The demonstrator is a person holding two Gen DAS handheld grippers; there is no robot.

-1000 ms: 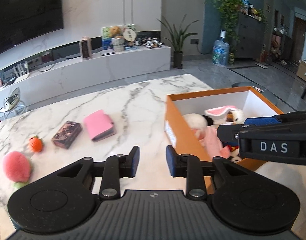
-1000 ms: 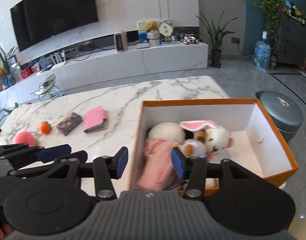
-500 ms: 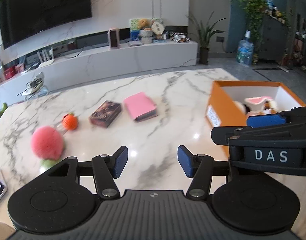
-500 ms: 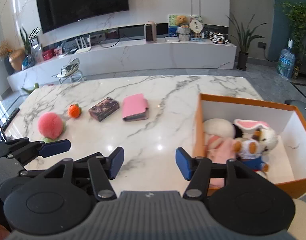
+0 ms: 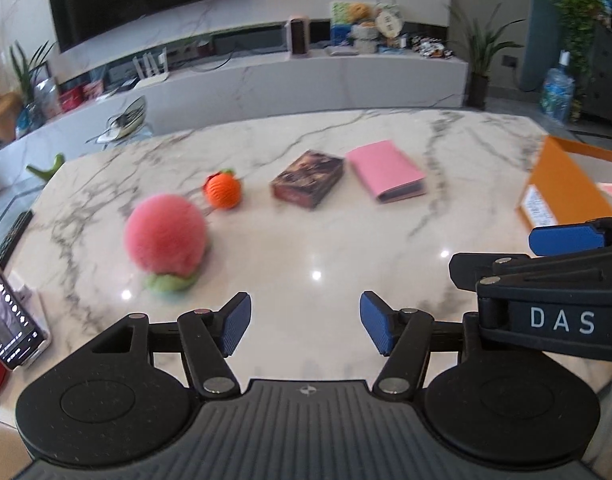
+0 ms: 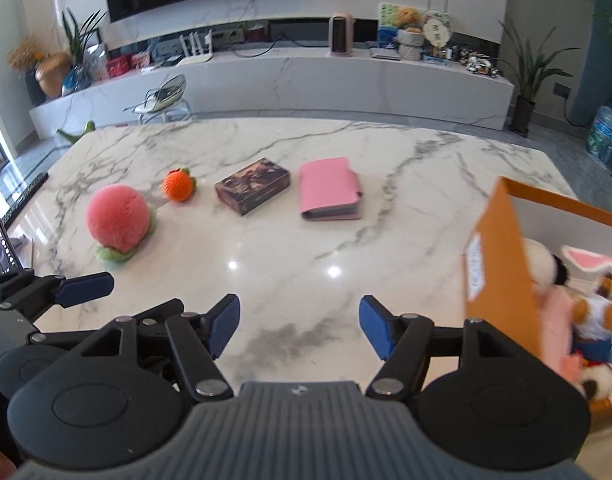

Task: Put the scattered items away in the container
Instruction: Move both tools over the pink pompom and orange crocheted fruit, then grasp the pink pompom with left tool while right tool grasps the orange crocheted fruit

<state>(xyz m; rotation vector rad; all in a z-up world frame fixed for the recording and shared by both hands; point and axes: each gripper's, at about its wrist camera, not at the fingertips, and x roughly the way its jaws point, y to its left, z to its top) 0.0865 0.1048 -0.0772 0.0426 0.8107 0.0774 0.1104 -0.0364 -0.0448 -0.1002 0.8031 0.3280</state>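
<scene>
Both the left gripper (image 5: 305,328) and right gripper (image 6: 299,327) have just been opening, jaws wide and empty above the marble table (image 6: 345,248). Farther off lie a plush peach (image 6: 118,222), crocheted orange (image 6: 179,185), dark box (image 6: 252,186) and pink wallet (image 6: 329,194); the orange container (image 6: 499,252) holding plush toys (image 6: 589,304) sits right.

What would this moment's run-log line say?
left gripper: open, empty | right gripper: open, empty | on table: plush peach, orange toy, dark box, pink wallet | orange container: plush toys
</scene>
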